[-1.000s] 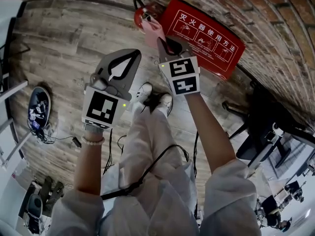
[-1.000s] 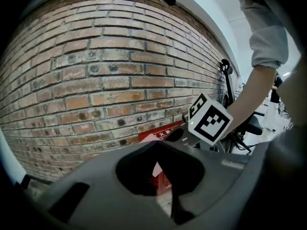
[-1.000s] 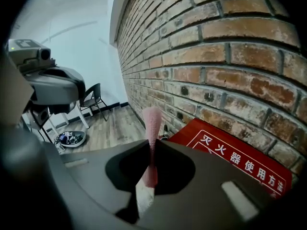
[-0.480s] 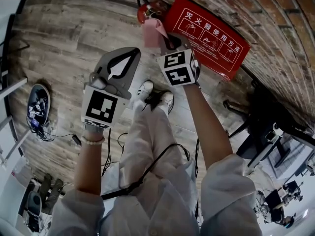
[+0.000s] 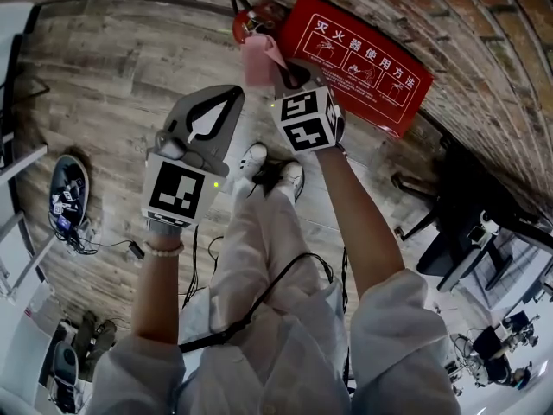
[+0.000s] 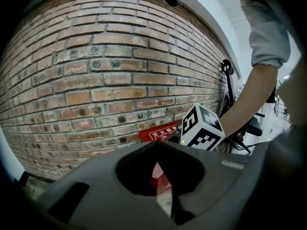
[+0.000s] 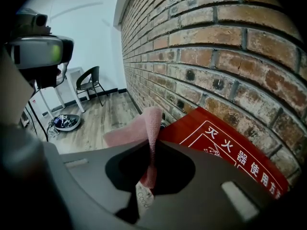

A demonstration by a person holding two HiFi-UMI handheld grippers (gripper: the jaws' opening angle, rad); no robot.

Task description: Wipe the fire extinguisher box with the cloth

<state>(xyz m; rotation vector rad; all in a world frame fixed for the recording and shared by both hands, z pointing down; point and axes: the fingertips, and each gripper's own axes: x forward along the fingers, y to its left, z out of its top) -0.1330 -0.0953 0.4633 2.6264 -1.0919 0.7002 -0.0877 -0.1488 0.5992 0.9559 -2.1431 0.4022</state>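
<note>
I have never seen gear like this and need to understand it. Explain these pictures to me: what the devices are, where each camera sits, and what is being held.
There is no robot here. A person holds a two-jaw gripper in each hand. The wide picture comes from a camera on the person's head, looking down at their arms, legs and the wooden floor. The other two pictures come from cameras riding on the grippers themselves. The right gripper is shut on a pink cloth, close to the red fire extinguisher box, which sits against the brick wall. The left gripper is shut and empty.
</note>
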